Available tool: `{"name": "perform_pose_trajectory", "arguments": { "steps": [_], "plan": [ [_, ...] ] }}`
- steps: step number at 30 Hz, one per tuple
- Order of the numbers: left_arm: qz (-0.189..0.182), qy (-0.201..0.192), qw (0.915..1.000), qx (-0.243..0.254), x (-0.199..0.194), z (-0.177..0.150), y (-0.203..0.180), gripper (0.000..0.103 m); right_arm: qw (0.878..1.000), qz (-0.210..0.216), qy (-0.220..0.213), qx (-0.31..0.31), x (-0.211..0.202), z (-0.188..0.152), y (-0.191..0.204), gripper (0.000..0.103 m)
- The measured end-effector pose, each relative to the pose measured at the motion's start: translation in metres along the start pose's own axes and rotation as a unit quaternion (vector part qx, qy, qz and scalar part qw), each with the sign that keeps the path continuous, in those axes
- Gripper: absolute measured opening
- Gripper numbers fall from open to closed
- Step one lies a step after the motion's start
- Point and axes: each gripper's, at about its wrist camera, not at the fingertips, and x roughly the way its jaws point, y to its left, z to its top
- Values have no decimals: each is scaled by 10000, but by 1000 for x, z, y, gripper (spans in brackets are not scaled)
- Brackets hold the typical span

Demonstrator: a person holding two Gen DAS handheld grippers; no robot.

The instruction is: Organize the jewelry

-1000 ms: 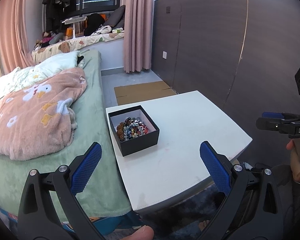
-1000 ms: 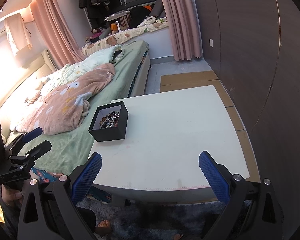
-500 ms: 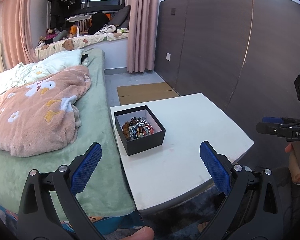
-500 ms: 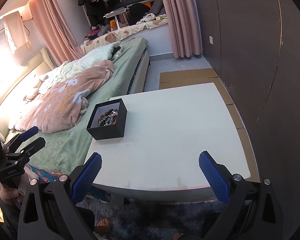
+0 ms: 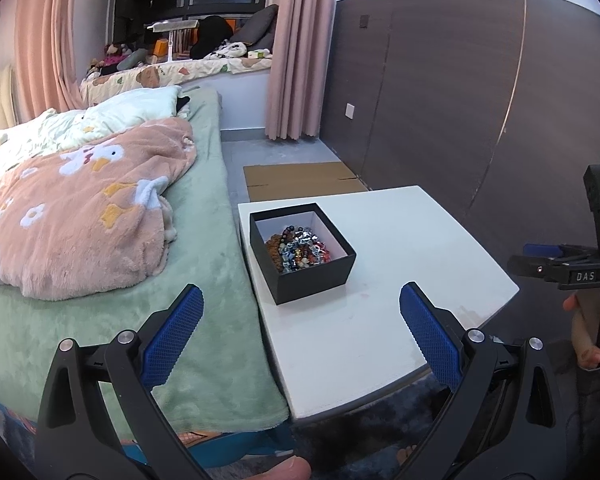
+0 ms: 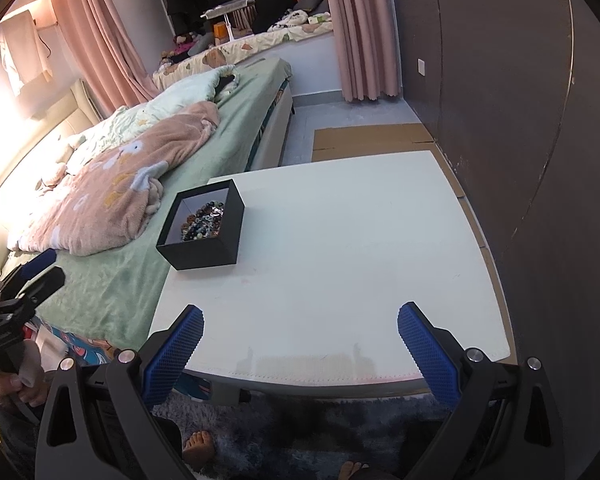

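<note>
Eyes on the black box (image 5: 302, 254) first: open-topped, square, pale inside, sitting on the white table (image 5: 384, 264) at the corner nearest the bed. Inside it, a heap of beaded jewelry (image 5: 300, 247), brown, silver, blue and red beads all tangled together, piled toward the front of the box. Individual pieces can't be separated; it reads as one jumble. From the right wrist view the box's near wall hides part of the pile, and only the beads toward the back show.

The rest of the tabletop is bare white, with faint smudges near the front edge.

Left gripper (image 5: 300, 332): jaws spread wide, blue pads far apart, nothing between them, hanging over the table's near corner and the bed's edge, short of the box. Right gripper (image 6: 300, 344): jaws just as wide, empty, poised above the table's front edge, well apart from the box.

Beside the table, the bed (image 5: 216, 280) in a green cover with a pink blanket (image 5: 80, 216) bunched on top. Flat cardboard (image 6: 372, 140) lies on the floor beyond the table, partly hidden behind it. Bare toes (image 6: 198, 446) show on the dark rug (image 6: 300, 432) below. At the far right of the left view, a hand (image 5: 592, 328) grips the other tool's handle, cut off by the frame.
</note>
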Motion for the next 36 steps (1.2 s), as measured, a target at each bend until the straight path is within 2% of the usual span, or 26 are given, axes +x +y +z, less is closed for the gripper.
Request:
{"name": "perform_pose_trajectory", "arguments": {
  "steps": [11, 36],
  "plan": [
    [4, -12, 10000, -37, 4, 3, 8, 98, 9997, -112, 16, -198, 9, 7, 14, 95],
    [67, 58, 10000, -26, 11, 4, 4, 98, 9999, -79, 9, -148, 10, 9, 9, 95]
  ]
}}
